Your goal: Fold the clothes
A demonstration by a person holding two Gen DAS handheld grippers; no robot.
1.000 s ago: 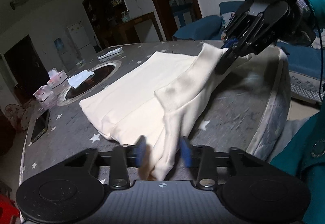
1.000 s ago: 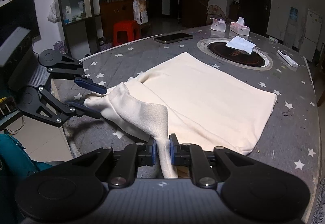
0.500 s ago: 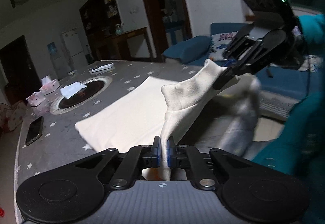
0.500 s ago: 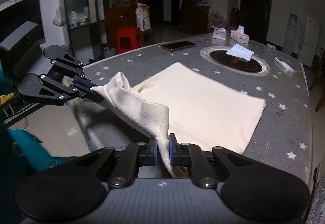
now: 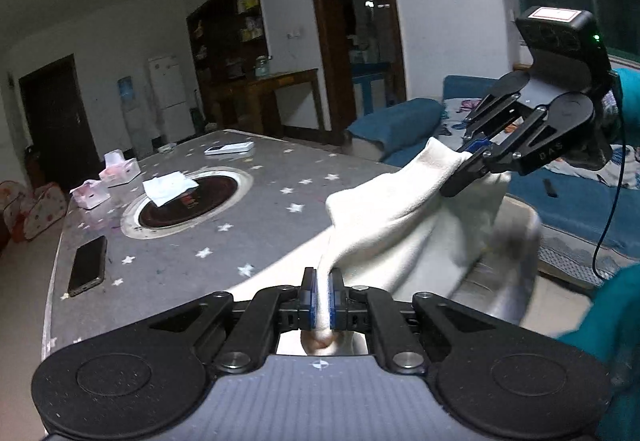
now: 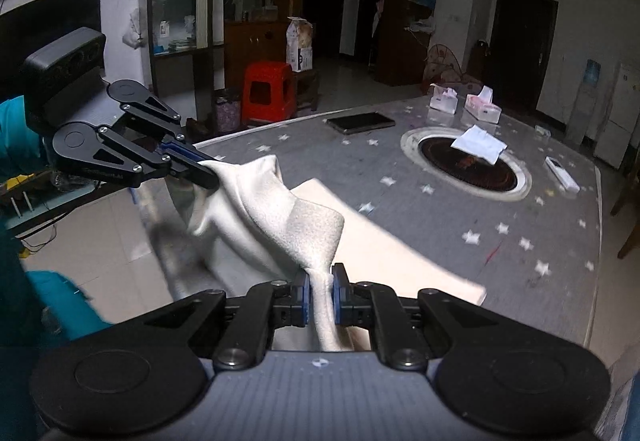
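Note:
A cream garment (image 5: 392,225) hangs lifted above the near edge of the grey star-patterned table (image 5: 224,241). My left gripper (image 5: 321,301) is shut on one end of its near edge. My right gripper (image 6: 321,295) is shut on the other end; it also shows in the left wrist view (image 5: 460,177), pinching the cloth high at the right. The left gripper shows in the right wrist view (image 6: 204,175) at the left. The cloth (image 6: 280,217) sags between them, and its far part (image 6: 400,261) still lies on the table.
On the table are a round inset burner (image 5: 188,197) with a white tissue (image 5: 168,187), two tissue boxes (image 5: 106,183), a phone (image 5: 88,265) and a white remote (image 5: 230,149). A blue sofa (image 5: 560,193) stands at right. A red stool (image 6: 268,93) stands beyond the table.
The left gripper closed on the garment's edge. Both grippers then raised the near edge well above the table and drew it back, so most of the cloth left the tabletop.

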